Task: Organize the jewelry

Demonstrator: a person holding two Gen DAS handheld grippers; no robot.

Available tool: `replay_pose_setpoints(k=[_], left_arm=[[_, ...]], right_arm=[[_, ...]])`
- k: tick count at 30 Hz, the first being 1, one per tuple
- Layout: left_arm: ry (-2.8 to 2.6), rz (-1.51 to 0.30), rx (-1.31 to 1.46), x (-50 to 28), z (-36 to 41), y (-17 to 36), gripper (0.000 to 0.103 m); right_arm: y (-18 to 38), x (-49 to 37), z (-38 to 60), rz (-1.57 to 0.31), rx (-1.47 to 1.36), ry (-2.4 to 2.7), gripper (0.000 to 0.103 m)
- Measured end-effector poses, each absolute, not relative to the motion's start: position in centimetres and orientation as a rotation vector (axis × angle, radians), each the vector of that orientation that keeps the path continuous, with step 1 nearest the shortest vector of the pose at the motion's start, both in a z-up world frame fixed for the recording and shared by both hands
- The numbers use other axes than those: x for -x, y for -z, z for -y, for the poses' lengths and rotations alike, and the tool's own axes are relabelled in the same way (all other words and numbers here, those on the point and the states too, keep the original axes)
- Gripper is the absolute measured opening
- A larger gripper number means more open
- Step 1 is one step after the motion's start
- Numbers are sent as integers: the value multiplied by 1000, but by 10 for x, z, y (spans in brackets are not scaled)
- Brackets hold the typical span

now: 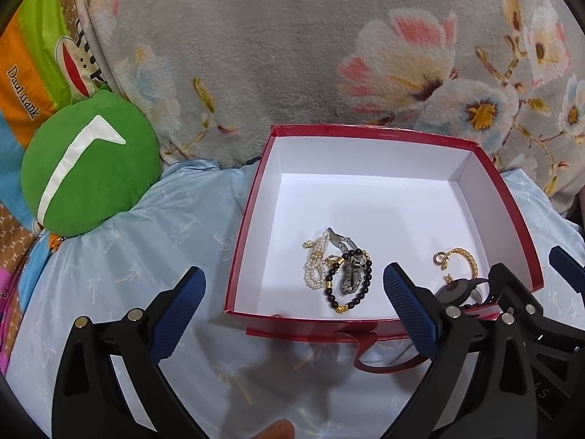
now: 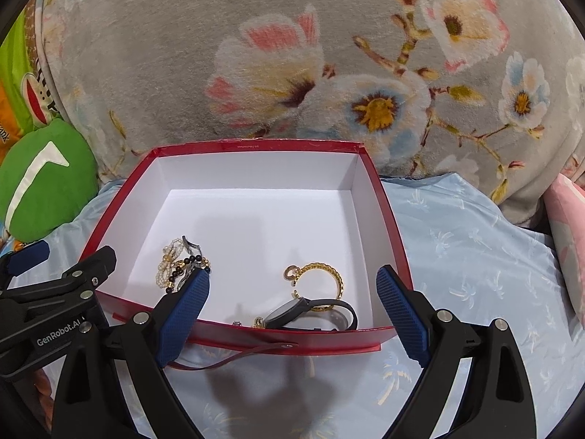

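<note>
Left gripper: the left gripper (image 1: 292,303) hung over the near wall of the box with its blue pads spread wide and nothing between them; one pad sat outside the box on the left, the other over the box floor.
Right gripper: the right gripper (image 2: 292,314) also stood wide apart and empty, straddling the near right part of the box; in the left wrist view only its black frame (image 1: 512,303) showed, at the right edge.
Box: the red box (image 2: 256,144) with white inside lay open on a pale blue sheet (image 2: 475,256), all the jewelry inside it.
Left cluster: a pearl bracelet (image 1: 314,265), a black bead bracelet (image 1: 367,278) and a metal watch band (image 1: 349,280) lay tangled and touching; which strand lay on top could not be told.
Gold bracelet: the gold chain bracelet (image 2: 329,278) lay apart from the cluster, toward the right.
Watch: a dark watch (image 2: 289,314) leaned at the near wall, touching the gold bracelet; its lower part was hidden by the wall.
Hard to make out: small gold and silver bits (image 2: 256,322) beside the watch were cut off by the wall and too small to name.
Strap: a red strap (image 2: 237,356) hung from the box's near outer face.
Background: a flowered grey blanket (image 2: 292,36) rose behind; a green cushion (image 1: 87,164) lay left of the box.
Bottom edge: an orange-brown shape (image 1: 278,430) was cut off, unidentifiable.
</note>
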State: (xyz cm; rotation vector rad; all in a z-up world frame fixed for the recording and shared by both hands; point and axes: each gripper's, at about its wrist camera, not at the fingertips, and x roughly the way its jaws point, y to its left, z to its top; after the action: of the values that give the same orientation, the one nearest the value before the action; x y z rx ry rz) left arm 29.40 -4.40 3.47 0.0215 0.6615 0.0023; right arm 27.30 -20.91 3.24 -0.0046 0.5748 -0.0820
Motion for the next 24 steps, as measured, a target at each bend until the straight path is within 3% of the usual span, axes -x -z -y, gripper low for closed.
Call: replay_pose_setpoints(k=[24], left_arm=[[1,-674,-25,-295,43,-34,95]], right_arm=[[-30,-273,208,-576,2,83,90]])
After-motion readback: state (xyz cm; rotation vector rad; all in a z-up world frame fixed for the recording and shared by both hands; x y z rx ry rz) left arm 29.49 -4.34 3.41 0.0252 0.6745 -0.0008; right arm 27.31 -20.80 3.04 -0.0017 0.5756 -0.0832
